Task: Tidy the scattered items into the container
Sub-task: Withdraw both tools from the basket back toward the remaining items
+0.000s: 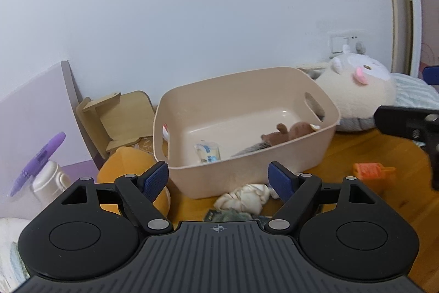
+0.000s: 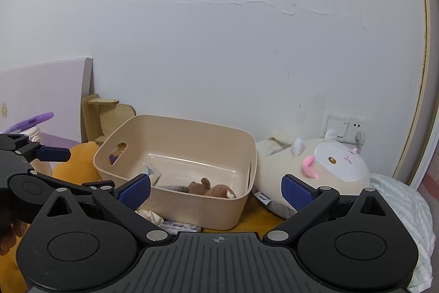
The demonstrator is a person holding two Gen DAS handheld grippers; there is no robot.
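A beige plastic bin (image 1: 323, 140) (image 2: 219, 213) stands on the wooden table. It holds a small brown plush (image 1: 285, 135) (image 2: 211, 190), a clear packet (image 1: 207, 153) (image 2: 152, 173) and a grey furry item (image 1: 253, 148). A crumpled white cloth (image 1: 244, 197) (image 2: 149, 216) lies in front of the bin, by a dark packet (image 1: 230, 214) (image 2: 179, 225). An orange toy (image 1: 373, 172) lies to the right. My left gripper (image 1: 218, 179) is open and empty above the cloth. My right gripper (image 2: 216, 192) is open and empty, near the bin's front wall.
A large white plush (image 1: 356, 98) (image 2: 326, 169) lies right of the bin on a striped pillow (image 2: 406, 213). An orange plush (image 1: 129, 169) (image 2: 78, 162), a wooden stand (image 1: 115, 120) and a white bottle with a purple pen (image 1: 44, 164) are on the left. The wall is behind.
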